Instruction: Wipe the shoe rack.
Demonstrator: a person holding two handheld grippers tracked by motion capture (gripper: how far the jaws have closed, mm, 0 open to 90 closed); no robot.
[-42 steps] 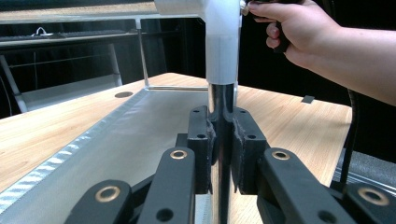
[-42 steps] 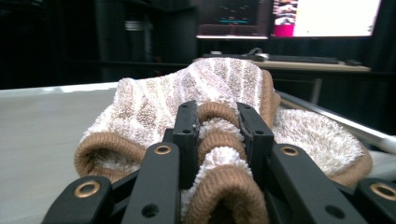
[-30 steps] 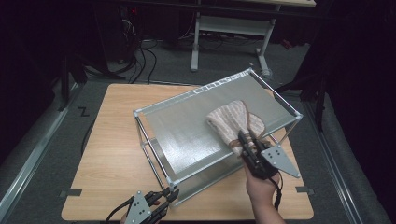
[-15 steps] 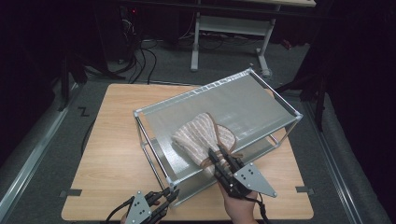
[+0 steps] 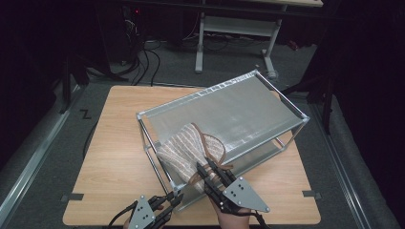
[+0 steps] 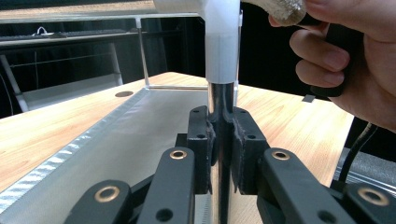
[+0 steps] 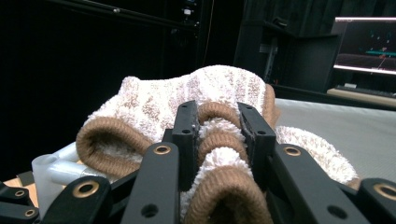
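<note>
left gripper [image 5: 173, 200] clamps the rack's corner post [image 6: 221, 100]; right gripper [image 5: 209, 171] pinches the striped towel [image 5: 188, 150] at the rack's seven o'clock edge. risk: towel snags on that corner, tipping the rack [image 5: 248, 102].

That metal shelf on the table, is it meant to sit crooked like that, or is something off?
The shelf frame stands turned at an angle to the table edges. A bunched striped towel hangs over its near corner, gripped by the right gripper. The left gripper clamps the corner post. Nothing looks damaged or spilled.
</note>
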